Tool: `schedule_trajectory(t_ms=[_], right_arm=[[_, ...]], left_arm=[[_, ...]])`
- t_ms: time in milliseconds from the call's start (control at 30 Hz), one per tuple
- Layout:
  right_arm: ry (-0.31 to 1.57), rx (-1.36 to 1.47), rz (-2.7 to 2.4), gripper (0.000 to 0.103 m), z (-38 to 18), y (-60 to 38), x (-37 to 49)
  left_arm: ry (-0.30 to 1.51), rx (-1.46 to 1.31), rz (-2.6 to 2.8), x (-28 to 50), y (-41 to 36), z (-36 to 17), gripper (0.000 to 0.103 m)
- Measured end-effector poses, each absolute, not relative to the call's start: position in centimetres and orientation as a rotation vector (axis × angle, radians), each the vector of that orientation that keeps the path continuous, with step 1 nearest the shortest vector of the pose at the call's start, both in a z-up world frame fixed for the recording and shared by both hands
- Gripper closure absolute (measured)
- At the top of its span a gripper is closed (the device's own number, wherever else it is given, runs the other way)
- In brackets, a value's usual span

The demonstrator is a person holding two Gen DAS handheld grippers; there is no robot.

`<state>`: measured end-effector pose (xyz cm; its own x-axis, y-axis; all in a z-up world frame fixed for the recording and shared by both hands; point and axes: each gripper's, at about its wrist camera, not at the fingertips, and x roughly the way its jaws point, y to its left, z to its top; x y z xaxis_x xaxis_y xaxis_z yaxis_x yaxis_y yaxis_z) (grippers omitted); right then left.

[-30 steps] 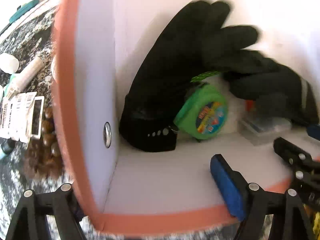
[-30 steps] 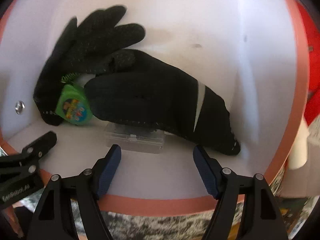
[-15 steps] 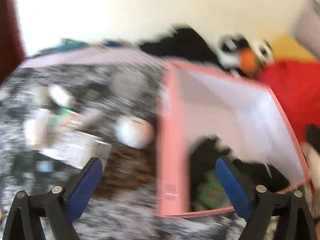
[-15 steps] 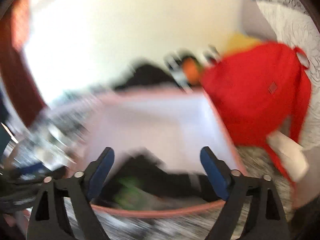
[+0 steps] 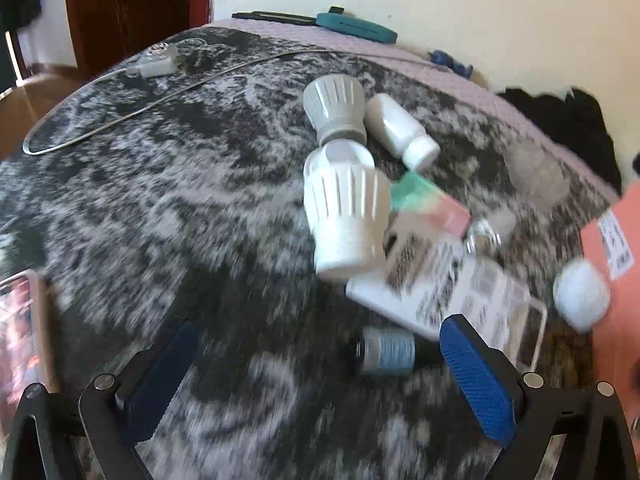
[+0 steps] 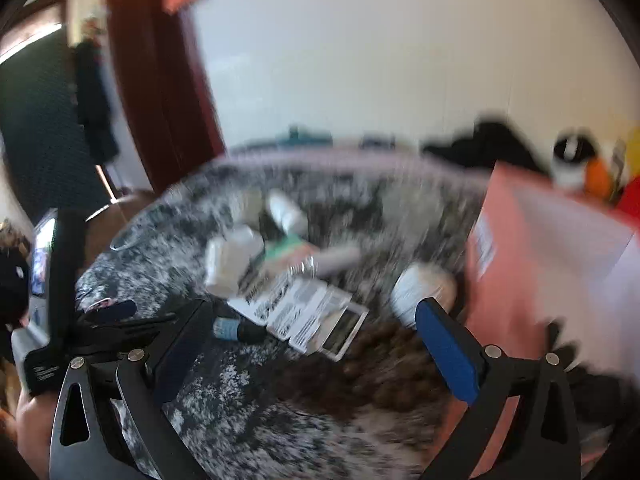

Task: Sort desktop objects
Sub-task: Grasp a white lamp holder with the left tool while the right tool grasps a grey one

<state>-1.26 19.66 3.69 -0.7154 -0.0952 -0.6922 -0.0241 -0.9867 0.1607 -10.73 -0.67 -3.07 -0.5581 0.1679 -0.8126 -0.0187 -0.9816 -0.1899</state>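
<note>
Two sets of tongs are seen over a bench covered in a black-and-white mottled cloth. The left tongs are spread wide and opening, with nothing pinched; between them only a small dark bottle with a pale blue label is framed, lying on its side with its long axis running left to right and its dark cap end toward the left. The right tongs are likewise spread and opening, and empty; blur hides finer detail in that view.

Unsorted things are heaped together at mid-bench, probably because they have not yet been carried to the salmon-pink box at the right edge. A white ribbed plastic lamp body lies near the centre, its long axis near to far. A grey ribbed one lies just beyond it, wide end far. A white plastic bottle lies beside that, cap pointing near-right. A flat white printed card pack lies under the heap's right side, and a white ball rests against the box wall. A thin metal cable loops across the far left.

The small bottle is judged the likeliest next pick for the left tongs, since it lies nearest to them.
</note>
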Motion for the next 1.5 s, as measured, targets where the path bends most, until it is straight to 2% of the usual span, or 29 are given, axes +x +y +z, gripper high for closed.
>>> schedule_trajectory(t_ms=[100,233,400,467,500,900,1033,1333,1500], right_arm=[[-0.4,1.297,-2.859,0.001,1.2,22.2,-3.7],[-0.451,1.28,-2.939,0.001,0.2,24.4,-5.3],[-0.578,1.259,-2.941,0.001,0.8,26.0,-7.3],[-0.552,1.243,-2.952,0.001,1.2,25.9,-8.3],[-0.546,1.241,-2.948,0.001,1.3,25.8,-8.7],[-0.58,1.262,-2.743,0.001,0.7,20.7,-14.9],[-0.637,1.297,-2.632,0.001,0.2,17.7,-18.5],[-0.448,1.449,-2.562,0.002,-1.7,10.6,-25.4],[-0.455,1.577,-2.526,0.002,-4.8,9.2,-28.8]], left_arm=[[-0.241,-1.421,2.681,-13.3,-0.1,-3.7,0.002],[-0.201,-1.446,2.66,-16.0,1.4,-4.8,0.003],[-0.14,-1.503,2.618,-18.0,2.3,-6.5,0.027],[-0.125,-1.52,2.601,-18.4,2.2,-7.1,0.051],[-0.121,-1.521,2.596,-18.5,2.0,-7.2,0.052],[-0.254,-1.489,2.763,-17.7,-7.1,-4.9,0.053],[-0.41,-1.538,2.728,-17.8,-10.6,-5.8,0.053],[-0.457,-1.545,2.704,-17.8,-12.0,-5.8,0.053],[-0.465,-1.547,2.69,-18.3,-12.1,-5.8,0.053]])
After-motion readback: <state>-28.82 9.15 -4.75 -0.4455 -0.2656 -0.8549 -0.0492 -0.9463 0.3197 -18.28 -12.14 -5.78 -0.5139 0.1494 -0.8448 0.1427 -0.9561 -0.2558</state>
